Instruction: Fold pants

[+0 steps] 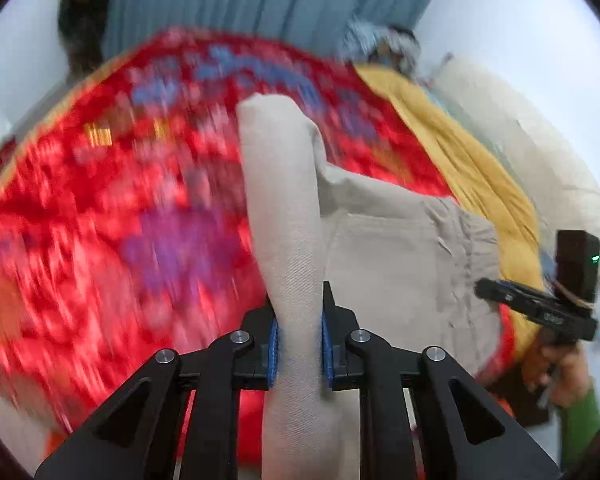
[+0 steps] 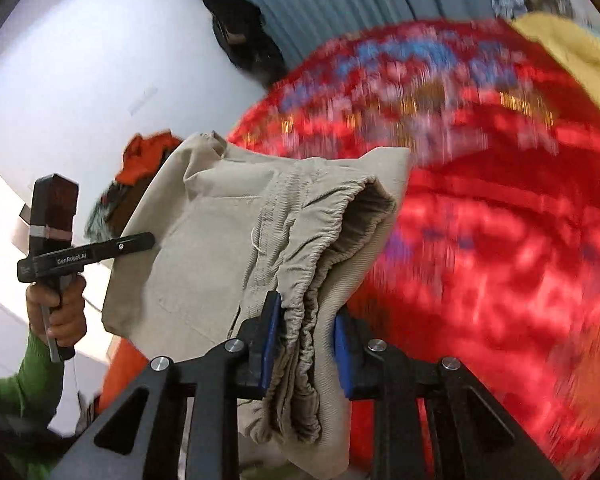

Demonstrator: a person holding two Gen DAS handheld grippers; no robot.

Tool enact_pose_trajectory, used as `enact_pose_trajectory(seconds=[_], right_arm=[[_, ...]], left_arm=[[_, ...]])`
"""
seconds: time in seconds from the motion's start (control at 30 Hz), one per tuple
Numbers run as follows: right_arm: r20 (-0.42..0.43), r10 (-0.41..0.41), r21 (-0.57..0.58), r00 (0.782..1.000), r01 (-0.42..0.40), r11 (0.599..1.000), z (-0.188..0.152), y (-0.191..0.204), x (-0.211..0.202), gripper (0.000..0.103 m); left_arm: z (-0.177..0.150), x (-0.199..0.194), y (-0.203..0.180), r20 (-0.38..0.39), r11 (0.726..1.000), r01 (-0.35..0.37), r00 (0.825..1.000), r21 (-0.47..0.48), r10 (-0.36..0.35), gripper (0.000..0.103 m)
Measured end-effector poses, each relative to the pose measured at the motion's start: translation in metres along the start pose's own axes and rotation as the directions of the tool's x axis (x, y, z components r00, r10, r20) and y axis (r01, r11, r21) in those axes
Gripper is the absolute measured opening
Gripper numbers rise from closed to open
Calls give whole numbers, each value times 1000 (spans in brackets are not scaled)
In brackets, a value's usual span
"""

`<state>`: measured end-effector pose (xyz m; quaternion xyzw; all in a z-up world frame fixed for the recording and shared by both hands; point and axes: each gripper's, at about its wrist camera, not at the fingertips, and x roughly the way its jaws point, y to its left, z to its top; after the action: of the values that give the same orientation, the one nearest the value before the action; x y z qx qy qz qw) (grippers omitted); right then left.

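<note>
The beige pants (image 1: pixel 396 256) hang in the air over a red patterned bedspread (image 1: pixel 120 208). My left gripper (image 1: pixel 299 344) is shut on a folded edge of the pants, which rises between its blue pads. My right gripper (image 2: pixel 306 344) is shut on the bunched elastic waistband of the pants (image 2: pixel 228 248). The right gripper also shows at the right edge of the left wrist view (image 1: pixel 540 304), and the left gripper shows at the left of the right wrist view (image 2: pixel 88 256). The background is motion-blurred.
A yellow blanket (image 1: pixel 472 164) lies along the bed's right side, with a cream pillow (image 1: pixel 540 152) beyond it. Blue curtains (image 1: pixel 268 0) hang behind the bed. Orange clothing (image 2: pixel 148 156) lies at the left. The bedspread (image 2: pixel 500 220) fills the right wrist view.
</note>
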<state>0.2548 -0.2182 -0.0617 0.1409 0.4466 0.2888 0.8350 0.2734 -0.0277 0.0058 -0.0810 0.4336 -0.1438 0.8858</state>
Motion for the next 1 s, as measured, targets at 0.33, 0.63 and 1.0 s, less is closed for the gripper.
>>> enact_pose_trajectory(seconds=[0.33, 0.63, 1.0], right_arm=[[182, -408, 106, 894, 395, 913, 32, -20, -42, 96], [171, -498, 90, 850, 490, 867, -88, 18, -54, 102], [77, -497, 73, 864, 492, 867, -140, 81, -42, 102]], left_arm=[[-45, 21, 18, 191, 922, -368, 920, 117, 343, 95], [-139, 4, -36, 115, 906, -401, 915, 137, 388, 101], [-150, -37, -55, 70, 917, -387, 921, 96, 382, 101]])
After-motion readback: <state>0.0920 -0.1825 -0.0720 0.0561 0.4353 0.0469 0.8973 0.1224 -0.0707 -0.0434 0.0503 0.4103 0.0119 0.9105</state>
